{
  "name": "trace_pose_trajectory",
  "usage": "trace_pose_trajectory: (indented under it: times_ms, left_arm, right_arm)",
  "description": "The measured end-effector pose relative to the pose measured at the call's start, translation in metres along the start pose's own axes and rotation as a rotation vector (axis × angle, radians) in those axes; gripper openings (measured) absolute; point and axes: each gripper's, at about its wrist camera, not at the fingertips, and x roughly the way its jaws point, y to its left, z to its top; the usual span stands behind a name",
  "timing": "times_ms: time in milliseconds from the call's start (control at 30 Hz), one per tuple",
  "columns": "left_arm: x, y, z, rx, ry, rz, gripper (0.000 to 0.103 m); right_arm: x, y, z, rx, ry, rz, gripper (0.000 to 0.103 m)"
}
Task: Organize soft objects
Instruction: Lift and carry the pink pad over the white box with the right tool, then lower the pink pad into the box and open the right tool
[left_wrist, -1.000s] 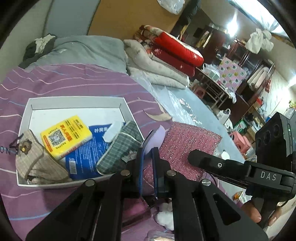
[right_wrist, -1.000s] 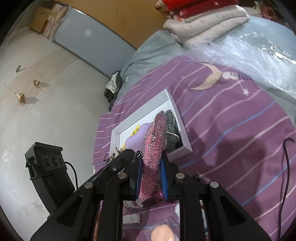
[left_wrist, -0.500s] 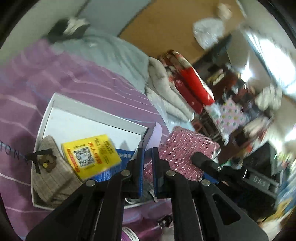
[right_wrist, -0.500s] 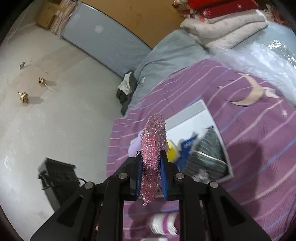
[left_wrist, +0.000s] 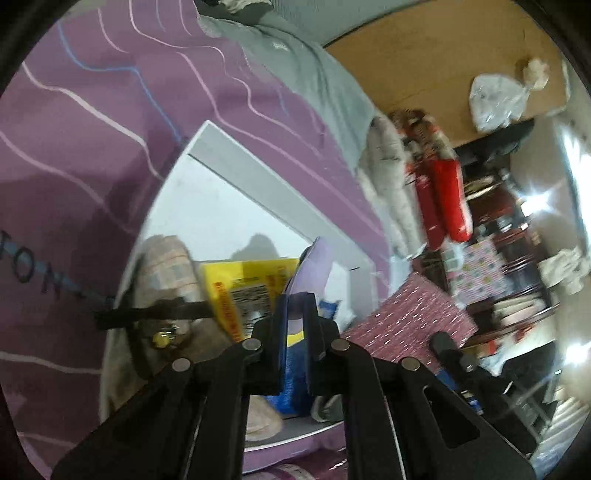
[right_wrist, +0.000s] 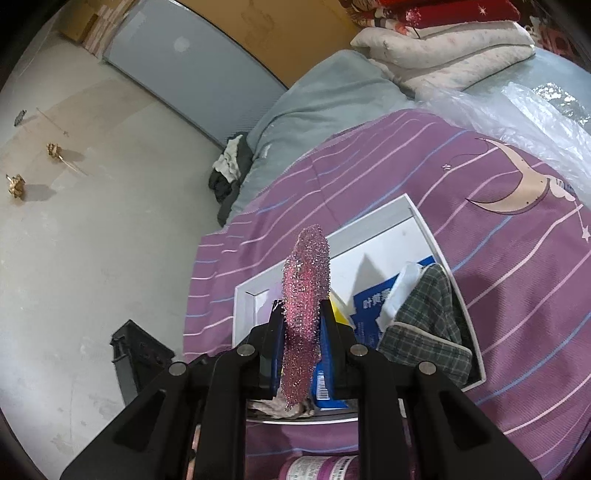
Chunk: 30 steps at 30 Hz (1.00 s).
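My left gripper (left_wrist: 293, 314) is shut on a thin lilac soft piece (left_wrist: 312, 266) and holds it over the white tray (left_wrist: 258, 184) on the purple striped bed cover. My right gripper (right_wrist: 303, 317) is shut on a pink glittery pouch (right_wrist: 306, 288), held edge-on above the same white tray (right_wrist: 399, 210); the pouch also shows in the left wrist view (left_wrist: 410, 317). In the tray lie a yellow packet (left_wrist: 243, 291), a beige checked pouch (left_wrist: 166, 266), a blue packet (right_wrist: 373, 302) and a green plaid pouch (right_wrist: 424, 325).
Folded quilts and red blankets (right_wrist: 443, 40) are stacked at the bed's far end, with a clear plastic sheet (right_wrist: 535, 114) beside them. A grey blanket (right_wrist: 325, 88) lies at the bed edge. A purple-labelled can (right_wrist: 321, 467) sits below the right gripper. Bare floor is on the left.
Both grippers have moved over the tray with their loads. The left view has rolled and closed in on the tray; the pink pouch now hangs above the tray's near end.
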Motion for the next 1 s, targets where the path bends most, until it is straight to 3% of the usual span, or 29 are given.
trace_pose_trajectory:
  times_ms: [233,433,500,567,600,767,900,1000]
  left_arm:
    - [0.018,-0.004,-0.004,0.075,0.030,0.183,0.008]
    - [0.006,-0.005,-0.008,0.105,-0.006,0.192,0.009]
    - [-0.001,-0.009,-0.008,0.121,-0.039,0.187,0.016]
    - [-0.006,-0.012,-0.008,0.131,-0.052,0.153,0.035]
    - [-0.006,-0.014,-0.007,0.136,-0.057,0.142,0.038]
    - [-0.013,-0.021,-0.008,0.178,-0.113,0.204,0.038]
    - [-0.019,-0.025,-0.007,0.219,-0.174,0.315,0.038]
    - [-0.022,-0.027,-0.007,0.247,-0.198,0.346,0.038]
  right_arm:
    - [0.008,-0.002,-0.004,-0.016,0.011,-0.062,0.016]
    - [-0.001,-0.003,0.005,-0.039,-0.034,-0.117,0.016]
    - [-0.004,-0.002,0.012,-0.071,-0.070,-0.177,0.016]
    - [0.001,0.002,0.020,-0.138,-0.092,-0.264,0.016]
    - [0.005,0.003,0.022,-0.158,-0.089,-0.289,0.016]
    - [0.037,-0.002,0.029,-0.130,-0.008,-0.191,0.016]
    - [0.057,0.004,0.024,-0.217,0.001,-0.325,0.016]
    - [0.063,0.002,0.020,-0.181,0.061,-0.220,0.016]
